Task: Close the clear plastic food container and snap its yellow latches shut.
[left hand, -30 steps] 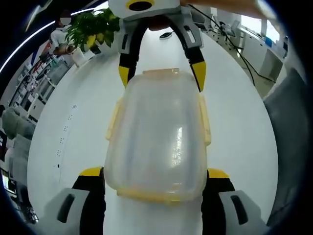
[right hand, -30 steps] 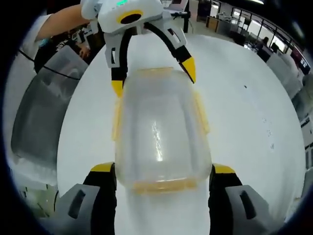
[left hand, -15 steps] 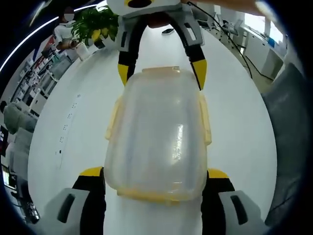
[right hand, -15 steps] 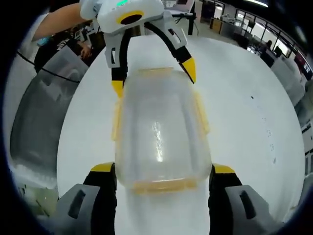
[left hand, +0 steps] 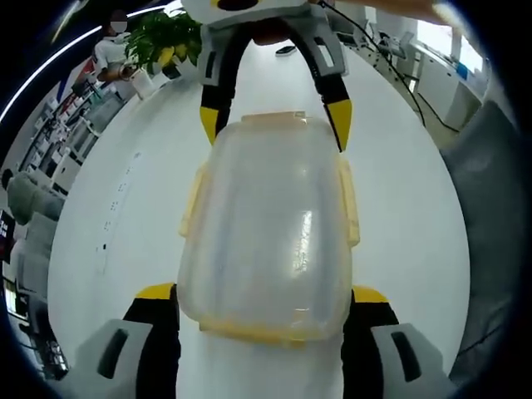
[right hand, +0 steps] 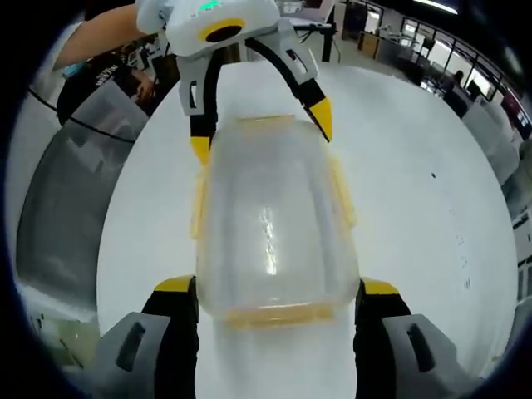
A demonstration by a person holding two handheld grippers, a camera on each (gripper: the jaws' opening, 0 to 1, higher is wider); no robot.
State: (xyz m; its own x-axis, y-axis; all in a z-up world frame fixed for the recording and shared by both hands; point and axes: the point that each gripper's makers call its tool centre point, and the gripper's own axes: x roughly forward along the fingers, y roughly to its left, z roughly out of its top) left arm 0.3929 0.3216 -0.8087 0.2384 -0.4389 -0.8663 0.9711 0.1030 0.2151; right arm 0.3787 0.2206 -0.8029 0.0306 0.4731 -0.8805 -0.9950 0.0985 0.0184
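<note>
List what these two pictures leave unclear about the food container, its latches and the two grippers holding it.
- Food container, left gripper view: milky lid blurs its inside.
- Near end latch, right gripper view: snapped or not, too blurred.
- Left gripper: jaws flank the container; contact hidden behind its corners.
- Right gripper: same.
- Table: under the container, hidden.

At the bottom of the left gripper view, the left gripper [left hand: 262, 303] is seen as 2 grey jaw blocks, each marked with a dark slot, faced in black and capped with yellow. The same build is shown by the right gripper [right hand: 278, 299] at the bottom of the right gripper view. At the top of each view the opposite gripper is seen: a white housing with a yellow-ringed opening, 2 curved black arms in grey brackets, and pointed yellow tips. A green light is carried on the housing in the right gripper view.
</note>
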